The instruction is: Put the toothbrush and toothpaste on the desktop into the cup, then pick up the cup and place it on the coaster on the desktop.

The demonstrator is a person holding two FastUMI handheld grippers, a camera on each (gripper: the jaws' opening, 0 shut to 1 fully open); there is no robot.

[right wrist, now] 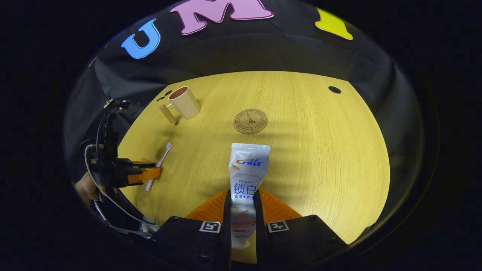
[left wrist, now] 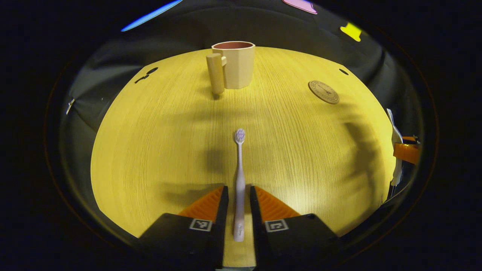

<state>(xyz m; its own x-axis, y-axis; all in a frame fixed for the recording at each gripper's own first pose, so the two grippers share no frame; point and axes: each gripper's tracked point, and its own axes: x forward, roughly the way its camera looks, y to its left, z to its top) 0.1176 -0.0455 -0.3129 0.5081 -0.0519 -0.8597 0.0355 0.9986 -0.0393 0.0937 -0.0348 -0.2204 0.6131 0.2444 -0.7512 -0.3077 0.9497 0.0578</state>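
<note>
Wood desktop (right wrist: 320, 158) open at right of the right gripper view. We see left gripper (left wrist: 239, 195) straddling toothbrush (left wrist: 239, 177), right gripper (right wrist: 243, 199) clamped on toothpaste (right wrist: 246, 169); cup (left wrist: 233, 64) upper centre, coaster (left wrist: 324, 92) upper right near the edge.

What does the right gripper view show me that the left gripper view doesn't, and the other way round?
Right gripper view: the printed face of the toothpaste, pinched in the right gripper, plus a hand behind the left gripper. Left gripper view: the toothbrush close up, lying between that gripper's parted jaws with a gap on either side. Both: the cup, the coaster and the wooden table.
</note>
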